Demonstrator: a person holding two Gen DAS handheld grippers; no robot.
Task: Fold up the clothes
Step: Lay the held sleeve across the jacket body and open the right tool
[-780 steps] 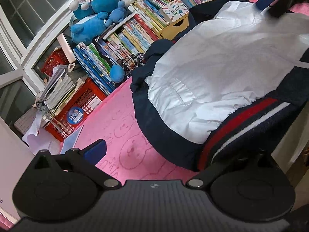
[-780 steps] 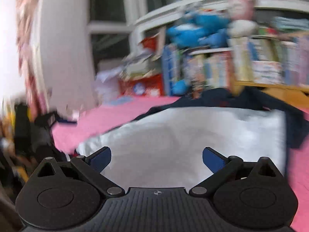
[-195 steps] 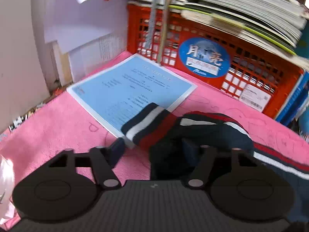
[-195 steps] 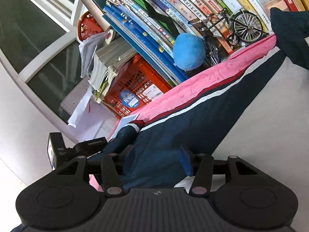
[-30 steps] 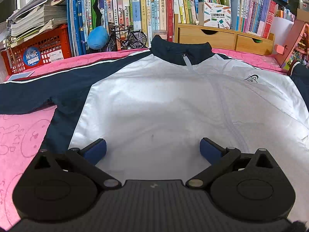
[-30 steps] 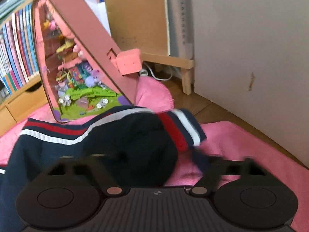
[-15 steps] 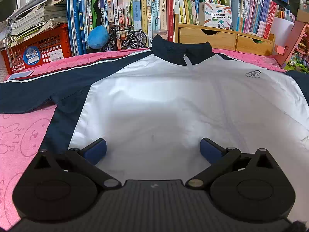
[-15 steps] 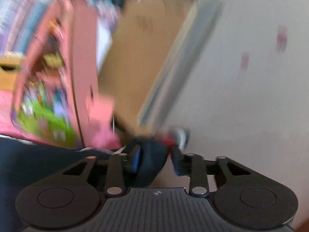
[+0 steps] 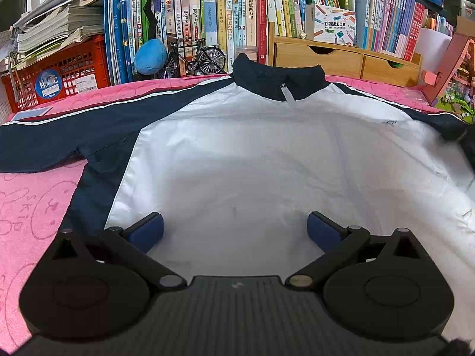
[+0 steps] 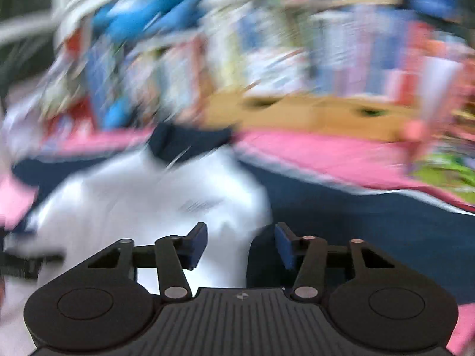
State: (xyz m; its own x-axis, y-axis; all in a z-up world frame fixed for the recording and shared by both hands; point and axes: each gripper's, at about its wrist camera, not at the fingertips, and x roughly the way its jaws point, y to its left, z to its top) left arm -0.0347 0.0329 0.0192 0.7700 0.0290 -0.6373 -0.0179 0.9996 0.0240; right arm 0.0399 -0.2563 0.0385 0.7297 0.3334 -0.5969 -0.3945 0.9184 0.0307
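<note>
1. Since a second ago the right gripper (image 10: 240, 244) has let go of the striped cuff and swung toward the bookshelf; its jaws have just been opening, nothing clamped between them.
2. Right view is heavily blurred; the jacket (image 9: 267, 160) seems to lie just beyond the fingertips, white panel ahead of the left jaw, navy sleeve ahead of the right.
3. Left gripper (image 9: 234, 230): jaws wide apart, empty, poised over the white front panel.
4. Jacket lies spread flat on the pink mat (image 9: 32, 207), collar far beyond the left jaws, toward the books (image 9: 207, 20).
</note>
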